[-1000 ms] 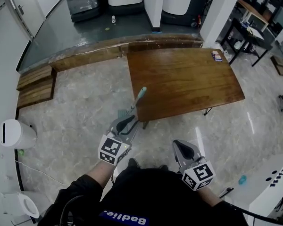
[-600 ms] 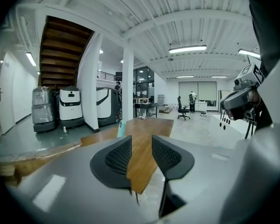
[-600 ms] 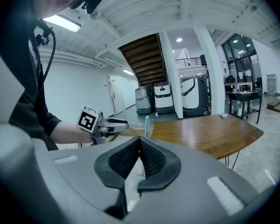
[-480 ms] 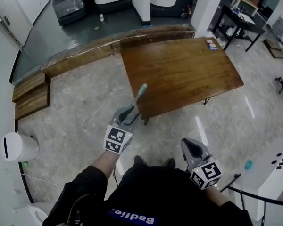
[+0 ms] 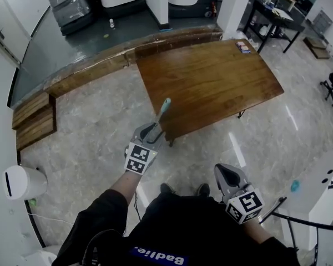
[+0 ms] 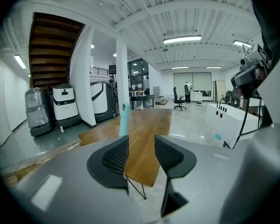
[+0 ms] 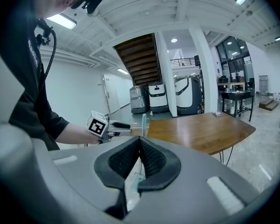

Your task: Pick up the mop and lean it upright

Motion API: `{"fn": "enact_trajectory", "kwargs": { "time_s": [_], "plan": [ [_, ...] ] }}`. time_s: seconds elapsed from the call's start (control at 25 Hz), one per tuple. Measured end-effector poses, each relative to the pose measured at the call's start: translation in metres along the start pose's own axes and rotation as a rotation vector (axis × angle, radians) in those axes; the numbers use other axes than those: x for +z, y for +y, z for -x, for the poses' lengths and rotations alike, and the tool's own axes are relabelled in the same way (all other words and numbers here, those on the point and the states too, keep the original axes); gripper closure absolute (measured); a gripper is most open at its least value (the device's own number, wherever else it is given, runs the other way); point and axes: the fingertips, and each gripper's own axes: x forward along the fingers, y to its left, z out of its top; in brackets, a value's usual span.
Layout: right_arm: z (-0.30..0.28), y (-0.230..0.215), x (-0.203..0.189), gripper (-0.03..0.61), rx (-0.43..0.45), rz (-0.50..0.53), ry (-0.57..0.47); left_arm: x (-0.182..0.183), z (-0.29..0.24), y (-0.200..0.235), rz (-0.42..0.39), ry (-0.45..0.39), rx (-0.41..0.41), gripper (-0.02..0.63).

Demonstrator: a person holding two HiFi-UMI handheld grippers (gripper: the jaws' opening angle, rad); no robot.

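Jaws of the left gripper (image 5: 151,132) have just been opening and pinch nothing. The mop (image 5: 164,107) stands at its one o'clock, apparently leaning on the table (image 5: 227,87) edge. It should handle as a light, stiff, slick pole, best gripped mid-shaft. At five o'clock, the right gripper (image 5: 228,174) is closed and empty.

I get a bright, even picture here: long ceiling strips (image 6: 182,39) light the room from above, more light comes through the tall windows (image 7: 231,55) on the far right, and the polished floor (image 5: 236,148) throws a white streak of glare just right of the table (image 5: 211,82). Shadows are faint and soft, darkest under the table's near edge. Both gripper views bow hard toward a black rim and go soft in the near foreground, while the head view curves straight lines at its edges.
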Motion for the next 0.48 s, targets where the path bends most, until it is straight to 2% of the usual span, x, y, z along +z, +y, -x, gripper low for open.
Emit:
{"fn": "enact_trajectory", "kwargs": {
  "time_s": [0.48],
  "plan": [
    [0.009,-0.009,-0.010,0.574,-0.043,-0.014,0.047,-0.029,-0.026,0.024,-0.015,0.045,-0.006,0.408]
  ]
}}
